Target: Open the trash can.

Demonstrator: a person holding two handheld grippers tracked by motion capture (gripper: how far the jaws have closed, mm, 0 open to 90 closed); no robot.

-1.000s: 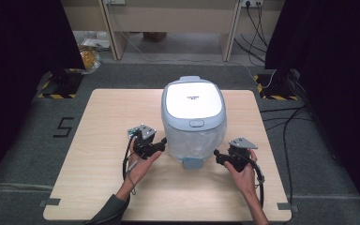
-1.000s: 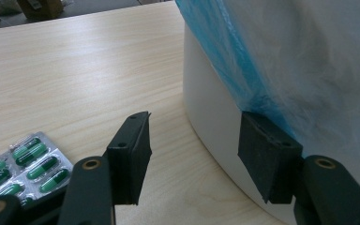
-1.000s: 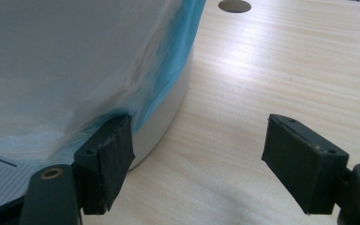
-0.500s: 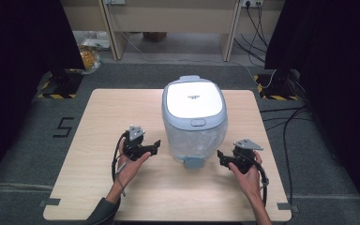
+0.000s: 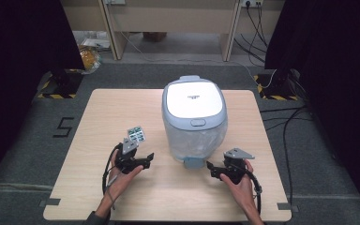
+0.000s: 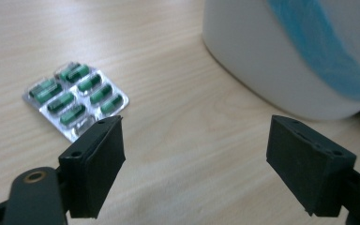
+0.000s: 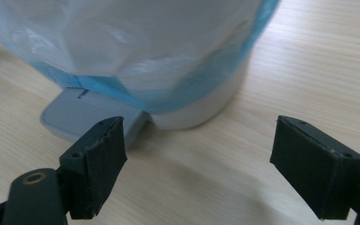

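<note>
Clearly the blister pack (image 6: 75,100) lies just ahead-left of the wide-open, empty left claw (image 6: 194,164), nearer than the equally open, empty right claw (image 7: 201,166).

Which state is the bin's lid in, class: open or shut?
Shut. In the high view the white lid lies flat on the bin, level with its rim all round, no gap showing. Its pedal is unpressed; no claw touches it.

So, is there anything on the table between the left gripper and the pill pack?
No. In the left gripper view, bare wood separates the left gripper from the pill pack.
</note>
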